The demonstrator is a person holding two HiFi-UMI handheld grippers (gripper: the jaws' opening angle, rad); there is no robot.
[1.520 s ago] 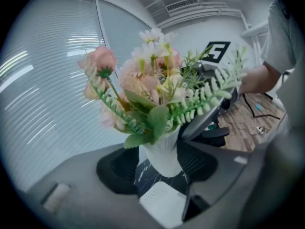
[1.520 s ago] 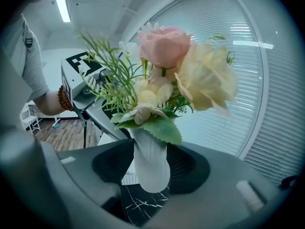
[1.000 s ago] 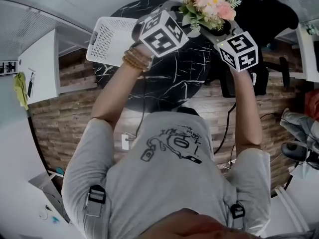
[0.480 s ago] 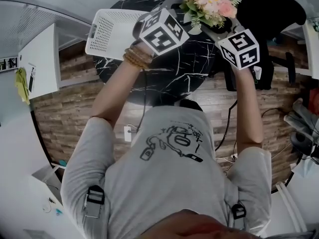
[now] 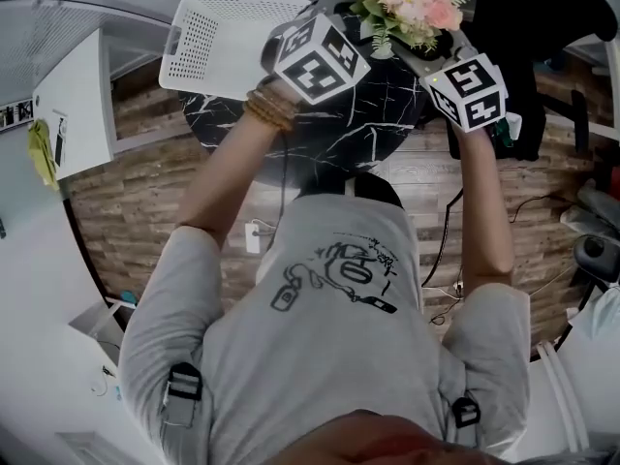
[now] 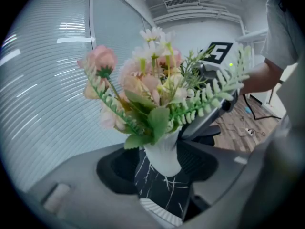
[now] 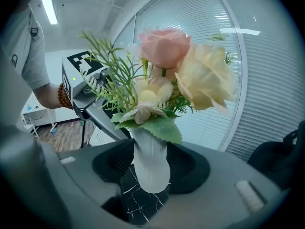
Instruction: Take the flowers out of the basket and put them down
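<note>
A bunch of pink, cream and white artificial flowers [image 5: 409, 3] stands in a small white ribbed vase [image 6: 163, 154]. Both grippers hold it over the black marble table [image 5: 339, 129]. In the left gripper view my left gripper [image 6: 162, 165] has the vase's body between its dark pads, with the right gripper's arm [image 6: 214, 106] behind the blooms. The right gripper view shows my right gripper [image 7: 150, 170] clamped on the same vase [image 7: 150, 163] from the other side. Marble shows just below the vase's base. The white perforated basket [image 5: 218, 42] lies on the table to the left, apart from the flowers.
The round table's near edge [image 5: 320, 177] meets a wood-plank floor. A black chair [image 5: 528, 27] stands at the right of the table. Curved window blinds [image 6: 52, 80] rise behind the table. Cables trail across the floor [image 5: 441, 250].
Both hands have come down with the flowers, which now hang closer to the tabletop. The grip on the vase looks the same throughout.
</note>
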